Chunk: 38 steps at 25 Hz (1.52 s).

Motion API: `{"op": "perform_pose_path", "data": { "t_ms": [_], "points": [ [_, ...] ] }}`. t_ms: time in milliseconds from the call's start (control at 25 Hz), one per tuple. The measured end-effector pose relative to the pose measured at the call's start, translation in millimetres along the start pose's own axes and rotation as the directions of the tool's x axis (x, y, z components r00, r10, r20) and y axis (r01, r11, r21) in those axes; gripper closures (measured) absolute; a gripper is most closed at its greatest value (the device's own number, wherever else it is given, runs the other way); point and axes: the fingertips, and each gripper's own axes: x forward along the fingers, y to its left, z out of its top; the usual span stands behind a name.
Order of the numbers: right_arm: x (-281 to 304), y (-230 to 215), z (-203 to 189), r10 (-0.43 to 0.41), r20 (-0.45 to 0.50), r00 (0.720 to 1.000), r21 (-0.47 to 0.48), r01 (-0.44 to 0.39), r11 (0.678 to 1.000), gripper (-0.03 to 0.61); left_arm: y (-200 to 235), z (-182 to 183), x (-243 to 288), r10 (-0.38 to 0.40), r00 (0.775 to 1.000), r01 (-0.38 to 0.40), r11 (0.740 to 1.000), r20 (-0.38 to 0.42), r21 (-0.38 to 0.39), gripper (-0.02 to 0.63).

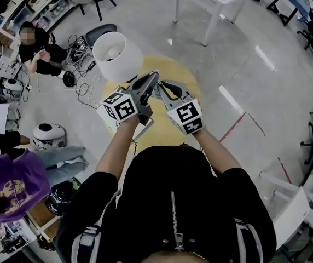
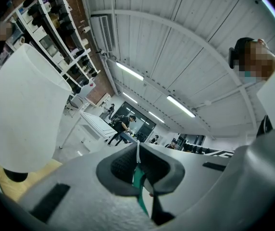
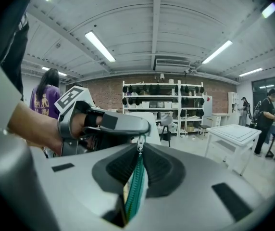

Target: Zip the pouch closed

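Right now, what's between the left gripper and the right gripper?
The pouch's teal zipper, with its metal pull right where the tips meet. The right gripper view shows it.

Black zipped top (image 1: 167, 201), grey left claw (image 1: 152, 80), grey right claw (image 1: 163, 85)

**Mostly out of sight**

We see little of the pouch (image 3: 136, 186). Each gripper view shows only a teal zip (image 2: 138, 183) between the jaws, and the pouch's body is hidden behind the grey shells. In the head view we cannot pick it out where the left gripper (image 1: 154, 78) and right gripper (image 1: 163, 85) meet. The left gripper view's edge cuts off the lampshade (image 2: 22, 114), and the people far behind it are too small to tell.
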Motion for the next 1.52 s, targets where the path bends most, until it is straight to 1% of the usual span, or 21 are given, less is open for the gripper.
{"op": "perform_pose_path", "data": {
  "t_ms": [280, 520, 680, 800, 880, 1080, 1520],
  "points": [
    [-5, -1, 6, -0.002, 0.008, 1.000, 0.014, 0.002, 1.000, 0.538, -4, 3, 3, -0.011, 1.000, 0.011, 1.000, -0.007, 0.007, 0.603],
    [-6, -1, 0, -0.015, 0.009, 1.000, 0.002, 0.015, 1.000, 0.538, -4, 0, 1, -0.016, 1.000, 0.016, 1.000, -0.005, -0.007, 0.603],
    [-11, 4, -3, 0.002, -0.003, 1.000, 0.009, -0.002, 1.000, 0.540, 4, 16, -6, 0.011, 0.998, -0.008, 0.999, 0.068, -0.046, 0.604],
    [-12, 6, -6, 0.021, -0.012, 1.000, 0.003, -0.021, 1.000, 0.540, 1, 21, -5, -0.004, 0.999, 0.004, 1.000, 0.040, -0.002, 0.604],
    [-12, 6, -5, 0.027, -0.012, 1.000, -0.001, -0.027, 1.000, 0.540, -1, 22, -4, -0.007, 0.999, 0.007, 1.000, 0.031, 0.012, 0.604],
    [-14, 4, -4, 0.029, -0.002, 1.000, 0.010, -0.029, 1.000, 0.540, 0, 22, -4, 0.012, 0.999, -0.012, 1.000, 0.035, 0.024, 0.603],
    [-21, 2, -15, 0.014, -0.011, 1.000, 0.007, -0.014, 1.000, 0.540, 4, 24, -8, 0.023, 0.998, -0.023, 1.000, 0.050, 0.008, 0.603]
  ]
}}
